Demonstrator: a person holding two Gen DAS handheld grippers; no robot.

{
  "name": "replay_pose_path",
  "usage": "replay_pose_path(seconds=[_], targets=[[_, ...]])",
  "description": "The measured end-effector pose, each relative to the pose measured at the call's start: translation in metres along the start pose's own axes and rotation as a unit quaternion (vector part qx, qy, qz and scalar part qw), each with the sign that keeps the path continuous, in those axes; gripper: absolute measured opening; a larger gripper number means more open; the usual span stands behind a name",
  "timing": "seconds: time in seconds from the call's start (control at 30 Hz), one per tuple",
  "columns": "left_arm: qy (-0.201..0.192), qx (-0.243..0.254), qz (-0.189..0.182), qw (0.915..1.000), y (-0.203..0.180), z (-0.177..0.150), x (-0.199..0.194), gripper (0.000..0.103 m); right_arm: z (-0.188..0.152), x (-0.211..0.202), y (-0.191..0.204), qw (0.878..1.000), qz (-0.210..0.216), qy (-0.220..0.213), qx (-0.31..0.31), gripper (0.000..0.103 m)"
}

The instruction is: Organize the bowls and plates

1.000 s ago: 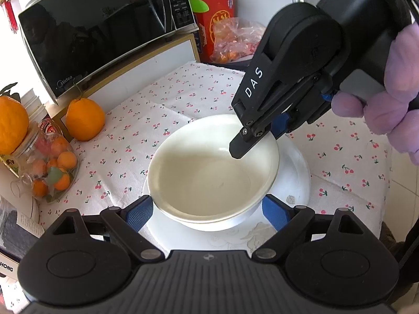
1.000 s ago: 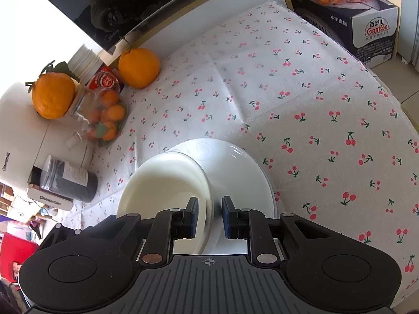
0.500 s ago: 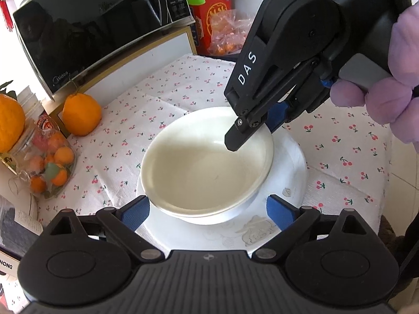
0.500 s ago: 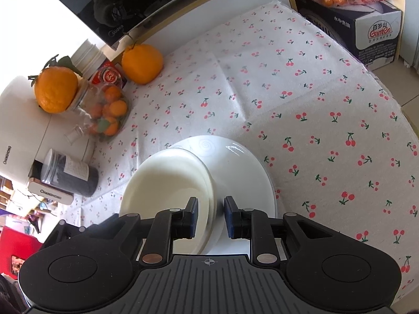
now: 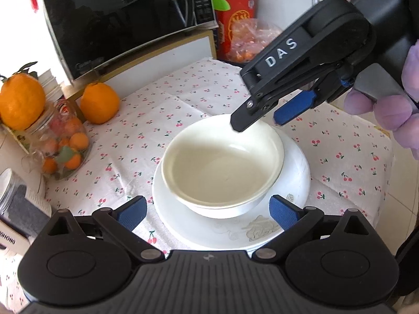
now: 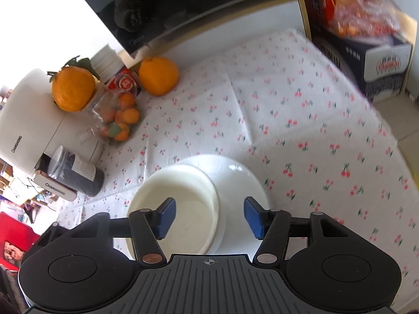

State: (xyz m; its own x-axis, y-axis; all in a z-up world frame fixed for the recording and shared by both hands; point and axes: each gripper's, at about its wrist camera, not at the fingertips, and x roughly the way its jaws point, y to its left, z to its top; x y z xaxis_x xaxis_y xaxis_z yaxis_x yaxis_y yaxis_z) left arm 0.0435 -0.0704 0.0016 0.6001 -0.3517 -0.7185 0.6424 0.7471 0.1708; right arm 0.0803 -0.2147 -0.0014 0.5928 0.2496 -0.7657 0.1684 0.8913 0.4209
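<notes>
A cream bowl (image 5: 222,167) rests inside a white plate (image 5: 296,180) on the cherry-print tablecloth. My left gripper (image 5: 207,213) is at the bowl's near side; its jaws are opening, and the blue pads (image 5: 131,213) stand wide on either side of the bowl without touching it. My right gripper (image 5: 264,120), held by a purple-gloved hand (image 5: 392,110), hovers over the bowl's far rim. In the right wrist view its jaws (image 6: 209,217) are opening around the rim of the bowl (image 6: 183,204), pads off it, with the plate (image 6: 241,180) beneath.
A microwave (image 5: 125,18) stands at the back on a cabinet. Two big oranges (image 5: 99,103) and a jar of small oranges (image 5: 62,144) are at the left. A white appliance (image 6: 26,120) and a dark jar (image 6: 76,175) are further left. Boxes (image 6: 379,62) are at the back right, and the table edge falls away at the right.
The right gripper's jaws, shut on the bowl's rim before, have spread and let go of it. The left jaws have widened a little. The bowl stays on the plate.
</notes>
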Motion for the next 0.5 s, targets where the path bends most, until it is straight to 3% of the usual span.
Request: replay_pose_path(seconds=[0.23,0.37,0.5], targets=[[-0.004,-0.068,0.030,0.9972,0.010,-0.002,-0.017,0.102,0.001,-0.014,-0.006,0.999,-0.021,-0.035,-0.034,0.072],[0.018,-0.142,0.042,0.9889,0.022,-0.008,-0.021,0.102,-0.002,-0.022,-0.017,0.998,-0.036,-0.046,-0.039,0.075],[0.037,-0.198,0.032,0.9790,0.032,-0.018,-0.026,0.102,-0.006,-0.030,-0.030,0.996,-0.053,-0.056,-0.044,0.078]])
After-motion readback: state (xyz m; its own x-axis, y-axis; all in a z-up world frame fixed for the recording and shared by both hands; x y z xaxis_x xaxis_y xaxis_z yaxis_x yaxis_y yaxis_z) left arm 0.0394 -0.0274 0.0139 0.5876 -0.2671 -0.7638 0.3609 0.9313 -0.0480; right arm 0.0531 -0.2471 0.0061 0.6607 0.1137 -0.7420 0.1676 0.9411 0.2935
